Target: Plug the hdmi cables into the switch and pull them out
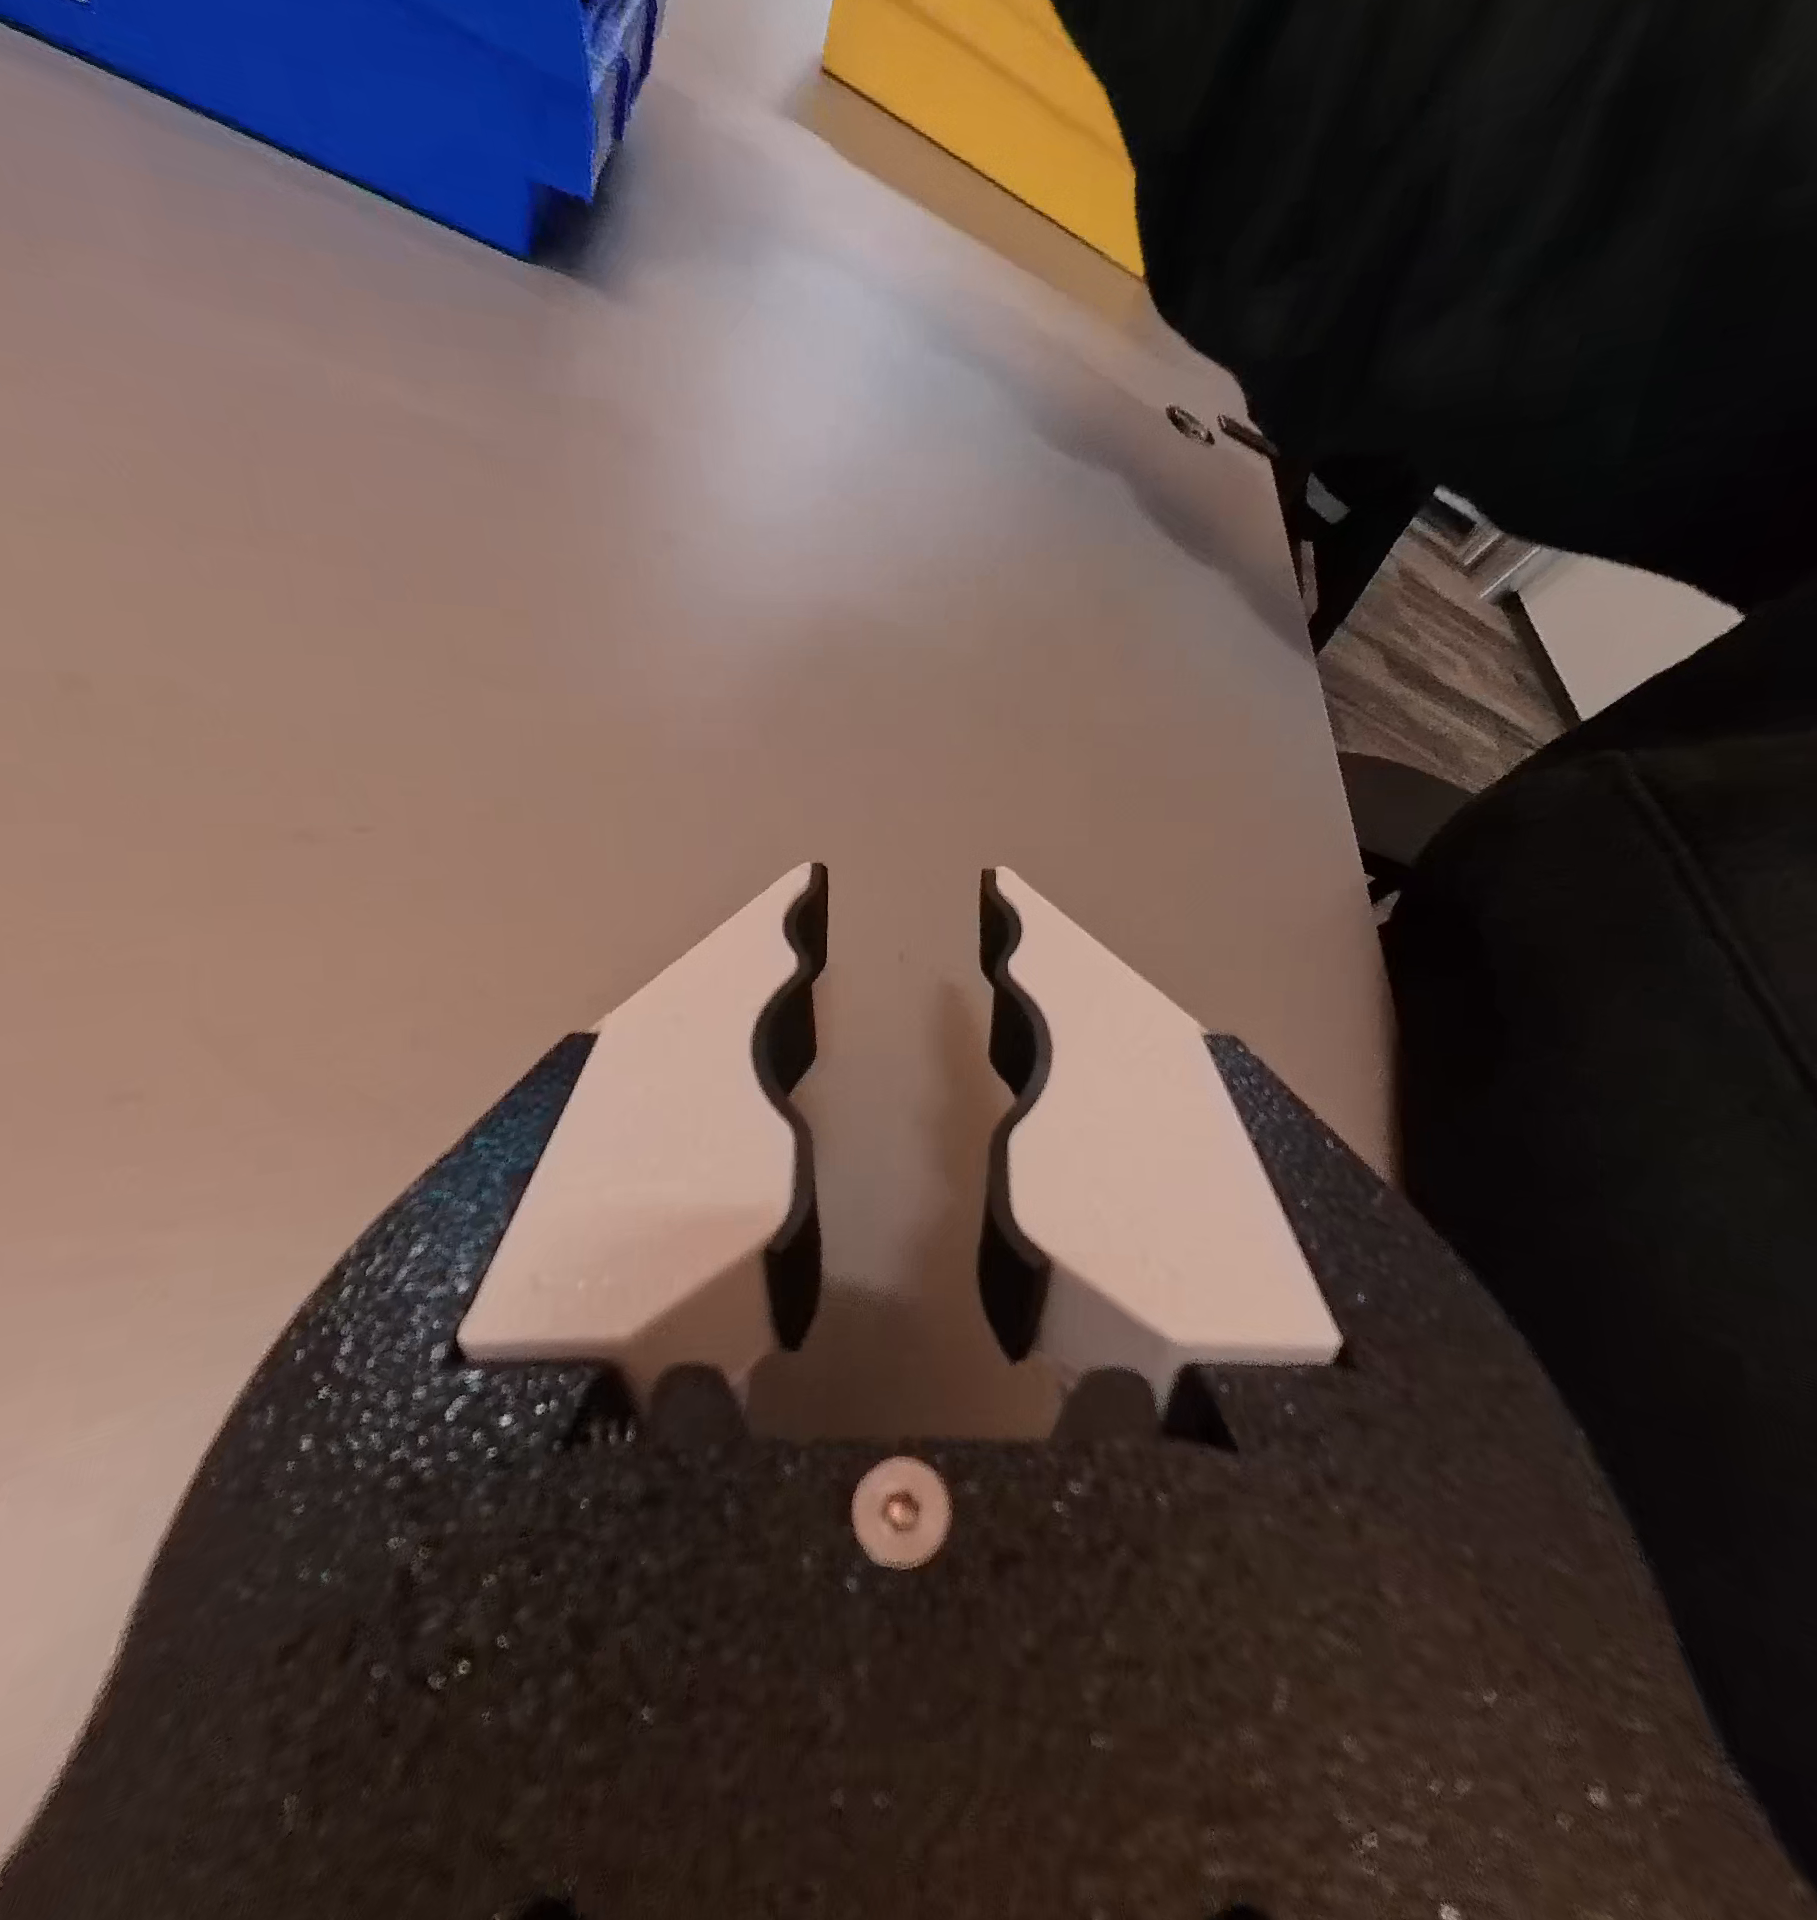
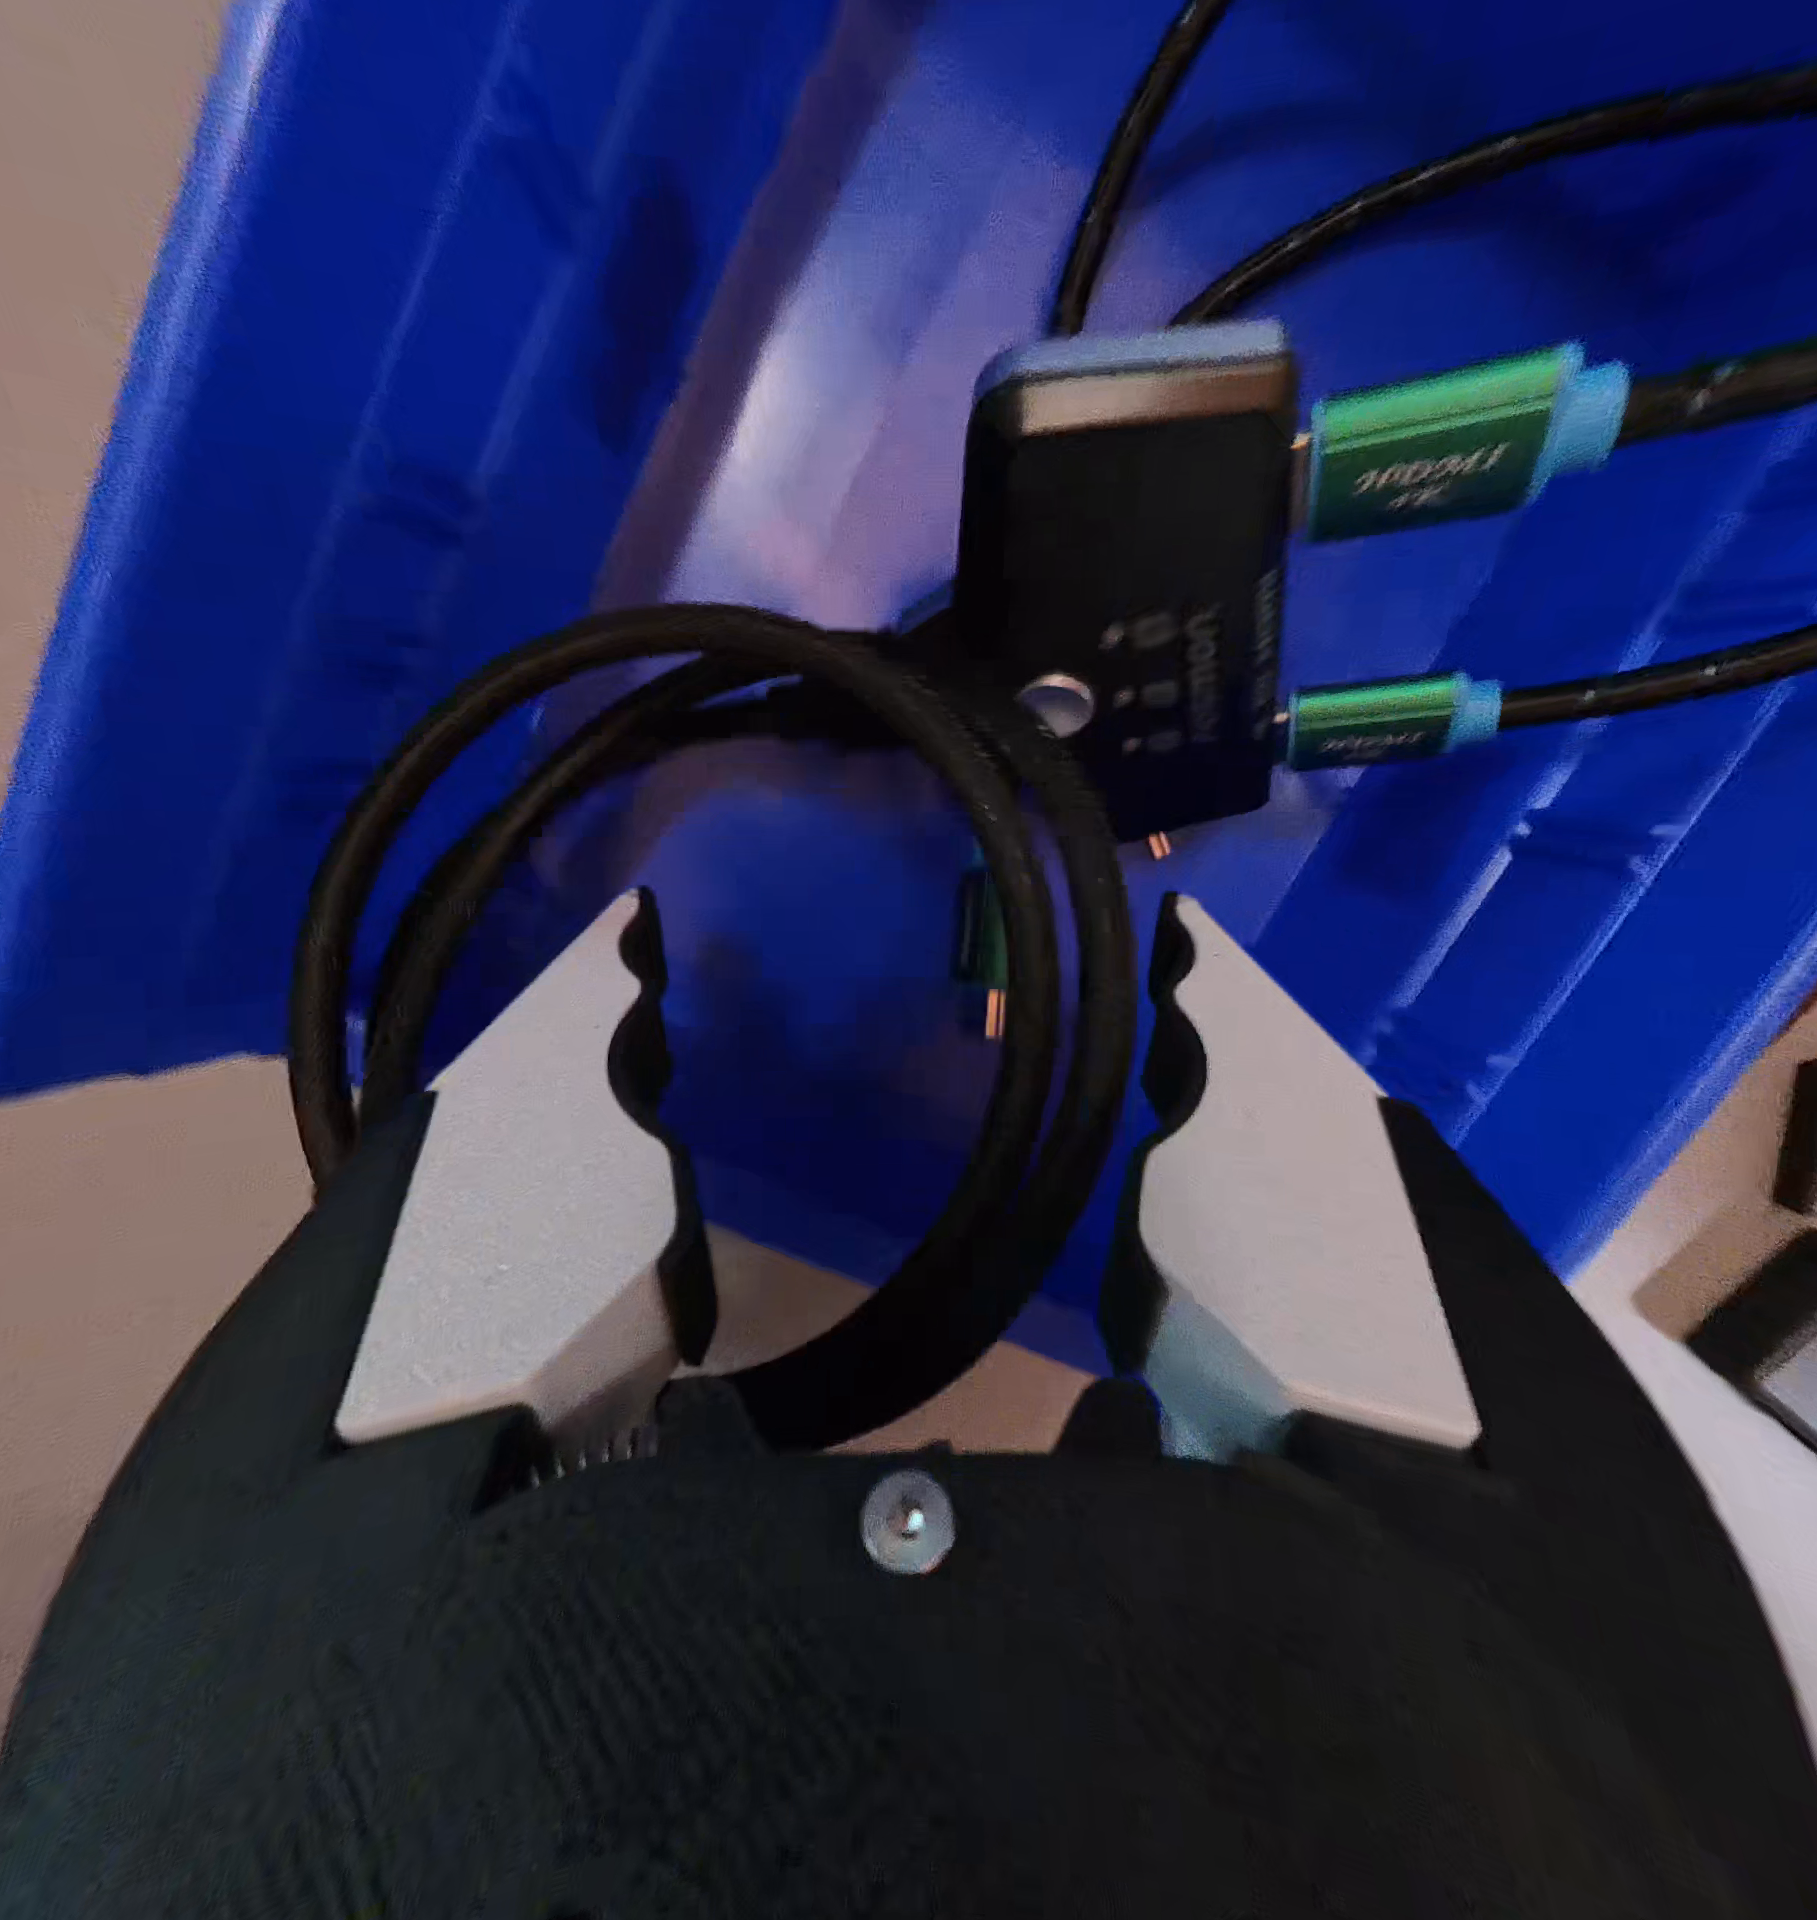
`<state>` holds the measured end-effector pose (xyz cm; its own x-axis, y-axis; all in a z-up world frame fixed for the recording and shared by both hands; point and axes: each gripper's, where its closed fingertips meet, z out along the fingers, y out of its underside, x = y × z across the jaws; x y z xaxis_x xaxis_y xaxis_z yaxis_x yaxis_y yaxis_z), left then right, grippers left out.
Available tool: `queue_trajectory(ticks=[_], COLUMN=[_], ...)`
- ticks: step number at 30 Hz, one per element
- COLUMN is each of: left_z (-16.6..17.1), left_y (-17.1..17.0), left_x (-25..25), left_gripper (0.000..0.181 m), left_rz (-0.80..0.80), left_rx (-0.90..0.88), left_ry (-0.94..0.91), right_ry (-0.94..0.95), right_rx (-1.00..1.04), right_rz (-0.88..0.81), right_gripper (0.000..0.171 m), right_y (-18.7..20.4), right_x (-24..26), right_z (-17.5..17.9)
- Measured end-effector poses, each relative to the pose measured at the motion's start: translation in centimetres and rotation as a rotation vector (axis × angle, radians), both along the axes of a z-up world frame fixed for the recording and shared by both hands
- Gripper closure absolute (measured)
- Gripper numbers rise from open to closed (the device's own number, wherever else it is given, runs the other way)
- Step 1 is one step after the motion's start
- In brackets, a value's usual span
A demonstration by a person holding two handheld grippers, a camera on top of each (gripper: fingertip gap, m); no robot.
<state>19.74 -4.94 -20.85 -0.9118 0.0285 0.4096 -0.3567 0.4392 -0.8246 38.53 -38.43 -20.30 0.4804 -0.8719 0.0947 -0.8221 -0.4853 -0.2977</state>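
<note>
Cable loop [image 2: 717, 997] blocks right tool [image 2: 904, 914] from switch [image 2: 1122, 603]; left tabletop [image 1: 468, 623] clear.

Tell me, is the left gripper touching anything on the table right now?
Apart. The left wrist view shows the left gripper open over bare table, nothing between its fingers.

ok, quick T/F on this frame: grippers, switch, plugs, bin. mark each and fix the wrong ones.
1. The left gripper holds a cable. False: its jaws are open over bare table.
2. Two green plugs, upper and lower, sit at the switch. True.
3. The bin holding the switch is yellow. False: blue.
4. The right gripper is open. True.
5. A coiled black cable loops between the right gripper's jaws. True.
</note>
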Motion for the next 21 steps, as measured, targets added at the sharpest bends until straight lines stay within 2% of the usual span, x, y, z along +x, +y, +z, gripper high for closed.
queue_trajectory(ticks=[2, 5, 6, 10, 12, 14, 16, 19, 21], left_z=[-0.2, 0.1, 0.2, 0.6, 0.6, 0.6, 0.7, 1.3, 2.5], left_y=[-0.1, -0.1, 0.0, 0.2, 0.2, 0.2, 0.3, 0.8, 1.6], left_x=[-0.3, -0.8, -0.9, -0.8, -0.6, -0.6, -0.7, -0.6, -0.2], left_gripper=[0.155, 0.155, 0.155, 0.155, 0.155, 0.155, 0.155, 0.155, 0.154], left_rz=[-0.012, -0.026, -0.025, -0.001, 0.01, 0.01, 0.013, 0.037, 0.082], left_rx=[0.011, -0.002, -0.011, -0.036, -0.041, -0.039, -0.047, -0.073, -0.097], left_ry=[-0.021, -0.048, -0.052, -0.044, -0.041, -0.041, -0.053, -0.074, -0.097], right_ry=[0.009, -0.092, -0.136, -0.334, -0.378, -0.338, -0.368, -0.457, -0.536], right_rx=[-0.1, -0.171, -0.137, 0.071, 0.083, 0.025, -0.023, -0.018, 0.037], right_rz=[0.008, 0.018, 0.02, 0.01, -0.035, -0.071, -0.079, -0.084, -0.05], right_gripper=[0.076, 0.073, 0.072, 0.045, 0.052, 0.053, 0.061, 0.06, 0.06], right_y=[-1.4, -2.3, -1.8, 0.5, -0.2, -1.3, -1.7, -0.7, 1.6], right_x=[-0.8, -0.7, -0.5, 0.7, 1.3, 1.2, 1.1, 0.4, -0.7], right_z=[0.2, 2.6, 3.8, 9.0, 9.8, 8.9, 9.2, 11.6, 13.6])
